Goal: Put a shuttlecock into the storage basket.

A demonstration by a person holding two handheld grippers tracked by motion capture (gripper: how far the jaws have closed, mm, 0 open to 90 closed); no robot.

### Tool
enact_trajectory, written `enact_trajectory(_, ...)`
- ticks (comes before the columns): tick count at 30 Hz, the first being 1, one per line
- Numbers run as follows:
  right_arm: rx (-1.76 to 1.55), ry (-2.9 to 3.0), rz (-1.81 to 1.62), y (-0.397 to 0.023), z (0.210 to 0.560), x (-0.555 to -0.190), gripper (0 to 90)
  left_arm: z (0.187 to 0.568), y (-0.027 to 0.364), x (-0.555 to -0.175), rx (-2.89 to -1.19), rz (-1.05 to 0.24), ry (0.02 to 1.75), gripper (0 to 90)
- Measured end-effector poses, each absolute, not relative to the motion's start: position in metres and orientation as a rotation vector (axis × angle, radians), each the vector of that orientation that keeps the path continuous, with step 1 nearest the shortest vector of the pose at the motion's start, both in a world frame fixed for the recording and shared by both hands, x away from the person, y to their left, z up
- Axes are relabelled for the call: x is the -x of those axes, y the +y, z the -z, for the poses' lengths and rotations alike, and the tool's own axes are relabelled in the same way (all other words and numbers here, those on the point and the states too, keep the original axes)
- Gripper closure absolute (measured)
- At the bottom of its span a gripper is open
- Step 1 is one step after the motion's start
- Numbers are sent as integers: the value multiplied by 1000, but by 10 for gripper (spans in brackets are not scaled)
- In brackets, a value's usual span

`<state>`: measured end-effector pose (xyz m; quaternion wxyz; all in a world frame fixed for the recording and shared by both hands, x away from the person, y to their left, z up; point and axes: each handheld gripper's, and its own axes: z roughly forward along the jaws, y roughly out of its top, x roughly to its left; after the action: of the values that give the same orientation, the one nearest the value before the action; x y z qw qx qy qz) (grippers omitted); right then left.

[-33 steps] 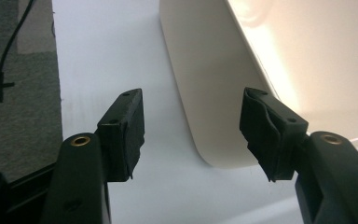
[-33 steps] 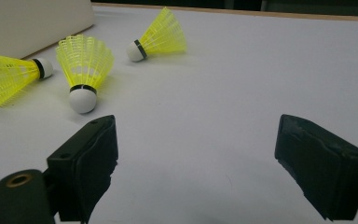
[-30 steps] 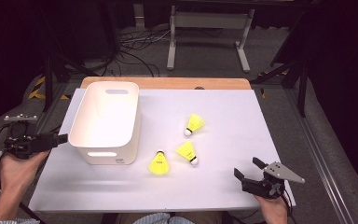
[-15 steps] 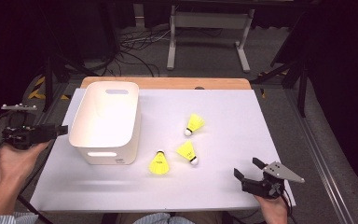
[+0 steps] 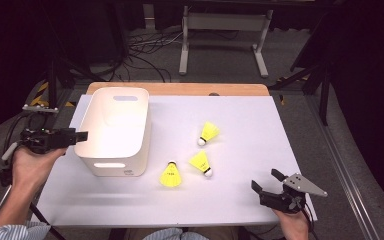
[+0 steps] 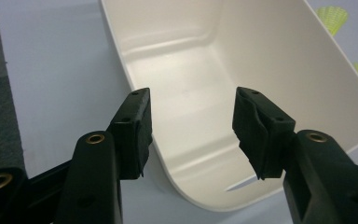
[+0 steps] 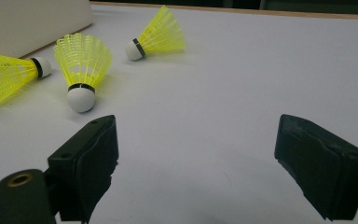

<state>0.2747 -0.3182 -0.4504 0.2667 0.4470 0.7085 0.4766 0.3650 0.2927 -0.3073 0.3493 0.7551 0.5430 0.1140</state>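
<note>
The left claw (image 5: 82, 135) is level at the left wall of the white bin (image 5: 111, 145), its tips at the rim. In the left gripper view its two black jaws stand about half apart, one over the tabletop outside the bin wall, the other over the bin's hollow, with the rim (image 6: 168, 172) running between them. The pads do not press on the wall; a gap shows on both sides. These jaws have just been closing, with the bin wall between them and nothing gripped.

The right claw (image 5: 267, 180) sits low over the near right corner of the white tabletop (image 5: 260, 125), well apart from the bin. Its jaws are spread wide and hold nothing; in the right gripper view bare tabletop lies between them.

Three yellow shuttlecocks lie on the tabletop to the right of the bin. The nearest shuttlecock (image 5: 170, 175) rests just beside the bin's near right corner. The middle shuttlecock (image 5: 201, 162) lies a little farther right of the bin, its white cork toward the right claw. The far shuttlecock (image 5: 209, 133) lies farther right still, level with the bin's middle.

A small dark mark (image 5: 127, 172) sits low on the bin's near wall, too small to read. Each shuttlecock carries a dark band at the cork, with no legible writing.
</note>
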Motion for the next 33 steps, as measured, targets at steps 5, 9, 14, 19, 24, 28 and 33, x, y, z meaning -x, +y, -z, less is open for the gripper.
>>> enact_trajectory(5, -1206, 1917, -1290, -318, 451, -275, 139, 309, 282, -370, -1979, -270, 1385, 481)
enact_trajectory(9, -1207, 1916, -1289, -318, 451, -275, 139, 309, 274, -372, -1987, -252, 1371, 481)
enact_trajectory(14, -1209, 1916, -1290, -318, 451, -275, 139, 309, 265, -374, -2001, -239, 1342, 483)
enact_trajectory(19, -1208, 1921, -1289, -318, 451, -276, 139, 308, 255, -378, -2014, -217, 1327, 485)
enact_trajectory(24, -1206, 1920, -1289, -317, 451, -275, 139, 306, 247, -379, -2022, -211, 1301, 479)
enact_trajectory(28, -1205, 1923, -1289, -317, 451, -275, 139, 306, 242, -381, -2025, -205, 1288, 448)
enact_trajectory(33, -1197, 1928, -1288, -317, 451, -276, 139, 306, 237, -381, -2023, -196, 1280, 421)
